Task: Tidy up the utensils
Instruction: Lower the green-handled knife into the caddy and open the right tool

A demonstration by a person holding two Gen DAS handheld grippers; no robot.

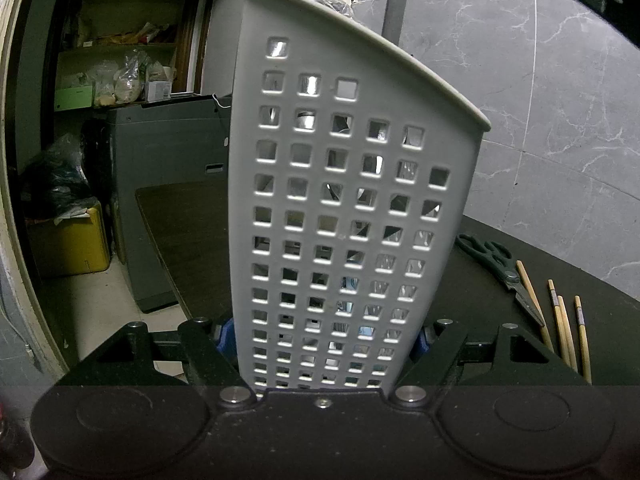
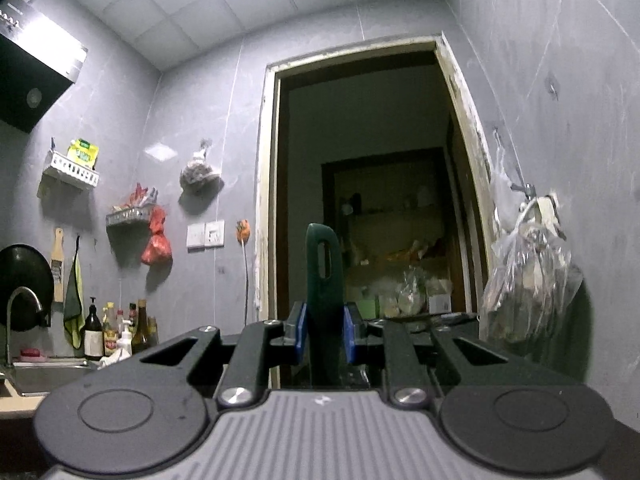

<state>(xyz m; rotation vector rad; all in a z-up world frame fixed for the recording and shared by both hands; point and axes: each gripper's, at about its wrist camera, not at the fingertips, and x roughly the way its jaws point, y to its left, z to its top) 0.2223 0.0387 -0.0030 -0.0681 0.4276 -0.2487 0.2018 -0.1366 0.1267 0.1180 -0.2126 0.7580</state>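
In the left wrist view a grey perforated utensil holder (image 1: pixel 344 184) stands upright on the dark table (image 1: pixel 192 232). My left gripper (image 1: pixel 325 338) is shut on its lower part, one blue pad on each side. Metal items show dimly through its holes. Green-handled scissors (image 1: pixel 496 264) and several wooden chopsticks (image 1: pixel 560 320) lie on the table to the right. In the right wrist view my right gripper (image 2: pixel 325 334) is shut on a dark green utensil handle (image 2: pixel 324 264) with a slot hole. The handle points up, and the rest of that utensil is hidden.
A doorway (image 2: pixel 360 184) opens onto a cluttered storage room with shelves (image 1: pixel 116 72). A plastic bag (image 2: pixel 528 276) hangs on the right wall. A sink (image 2: pixel 36 376), its tap and several bottles (image 2: pixel 116 332) are at the left. A yellow box (image 1: pixel 68 240) sits on the floor.
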